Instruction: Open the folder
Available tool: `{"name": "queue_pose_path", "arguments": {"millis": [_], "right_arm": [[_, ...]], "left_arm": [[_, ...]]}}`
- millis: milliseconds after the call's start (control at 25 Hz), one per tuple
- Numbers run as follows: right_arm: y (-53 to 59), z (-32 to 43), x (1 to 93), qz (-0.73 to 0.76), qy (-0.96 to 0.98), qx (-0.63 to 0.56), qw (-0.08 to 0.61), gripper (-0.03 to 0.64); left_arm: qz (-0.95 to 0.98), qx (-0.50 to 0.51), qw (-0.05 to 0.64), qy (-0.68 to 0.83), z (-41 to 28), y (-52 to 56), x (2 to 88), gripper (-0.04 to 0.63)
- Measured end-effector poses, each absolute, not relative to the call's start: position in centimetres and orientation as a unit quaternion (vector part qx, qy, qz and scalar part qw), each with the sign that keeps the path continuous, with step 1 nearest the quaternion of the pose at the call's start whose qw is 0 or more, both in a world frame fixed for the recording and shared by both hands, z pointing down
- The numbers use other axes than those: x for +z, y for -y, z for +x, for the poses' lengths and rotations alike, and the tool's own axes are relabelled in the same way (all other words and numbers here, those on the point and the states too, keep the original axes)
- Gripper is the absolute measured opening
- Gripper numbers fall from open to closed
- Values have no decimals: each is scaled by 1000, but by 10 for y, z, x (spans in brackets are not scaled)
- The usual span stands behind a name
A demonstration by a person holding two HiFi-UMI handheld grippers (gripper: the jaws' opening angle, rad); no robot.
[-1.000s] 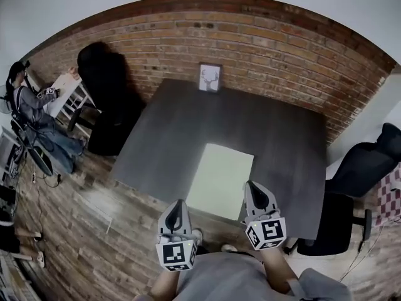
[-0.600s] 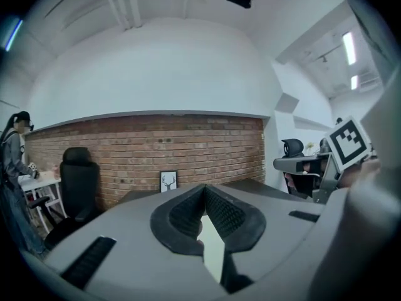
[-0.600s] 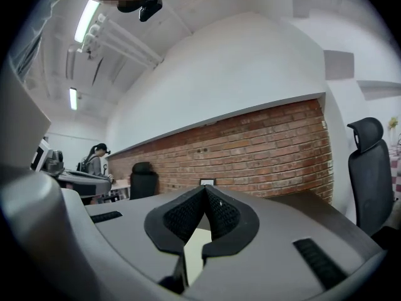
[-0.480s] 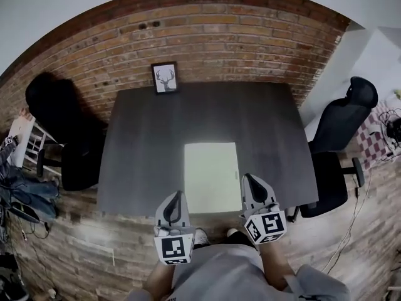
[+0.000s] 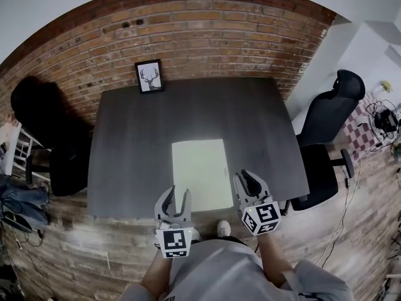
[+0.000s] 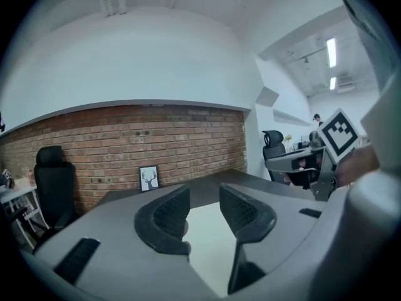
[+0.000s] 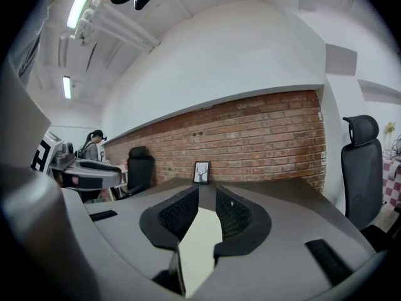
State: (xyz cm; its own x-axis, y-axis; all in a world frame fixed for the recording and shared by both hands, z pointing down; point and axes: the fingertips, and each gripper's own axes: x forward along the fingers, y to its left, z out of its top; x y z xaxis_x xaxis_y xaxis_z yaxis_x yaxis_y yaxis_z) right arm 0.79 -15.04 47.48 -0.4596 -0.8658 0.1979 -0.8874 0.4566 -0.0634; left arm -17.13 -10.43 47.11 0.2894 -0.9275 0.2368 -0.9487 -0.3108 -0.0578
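A pale, closed folder [image 5: 199,173] lies flat on the dark table [image 5: 131,143], close to its near edge. My left gripper [image 5: 176,197] hovers at that edge, just left of the folder's near-left corner. Its jaws have just been opening and stand apart with nothing gripped. My right gripper [image 5: 245,179] is beside the folder's right edge; its jaws have also just been opening and hold nothing. In the left gripper view the folder [image 6: 207,237] shows through the gap of the left gripper [image 6: 203,209]. The right gripper view shows the folder [image 7: 199,237] beyond the right gripper [image 7: 199,207].
A framed deer picture [image 5: 149,76] leans on the brick wall [image 5: 207,36] at the table's far edge. A black office chair [image 5: 326,127] stands to the right, another dark chair [image 5: 47,130] to the left. A person [image 7: 94,146] stands far off.
Both grippers' jaws, shut in the earlier frames, now stand apart. The head camera has swung, so the table and folder sit squarer in view. Both grippers have sunk a little toward the table's near edge.
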Motion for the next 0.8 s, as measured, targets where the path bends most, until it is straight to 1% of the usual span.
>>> {"name": "queue_pose_path", "arguments": {"millis": [80,240,440,600,800], "right_arm": [[149,14,493,514,849,92,86,71],[150,27,530,514,841,123,114,83],[146,39,573,506,836,137,162,84],[138,42,615,487,834,152,211,87],[126,42,646,471,832,172,237,89]], "left_arm": [[808,144,34,571,-158,104,485,159],[816,200,4,543,-133,101,512,181],[824,264,-30,500,-102,94,544,184],[830,315,-42,459,-75,89,580,184],[835,343,-47,428,-55,84,602,188]]}}
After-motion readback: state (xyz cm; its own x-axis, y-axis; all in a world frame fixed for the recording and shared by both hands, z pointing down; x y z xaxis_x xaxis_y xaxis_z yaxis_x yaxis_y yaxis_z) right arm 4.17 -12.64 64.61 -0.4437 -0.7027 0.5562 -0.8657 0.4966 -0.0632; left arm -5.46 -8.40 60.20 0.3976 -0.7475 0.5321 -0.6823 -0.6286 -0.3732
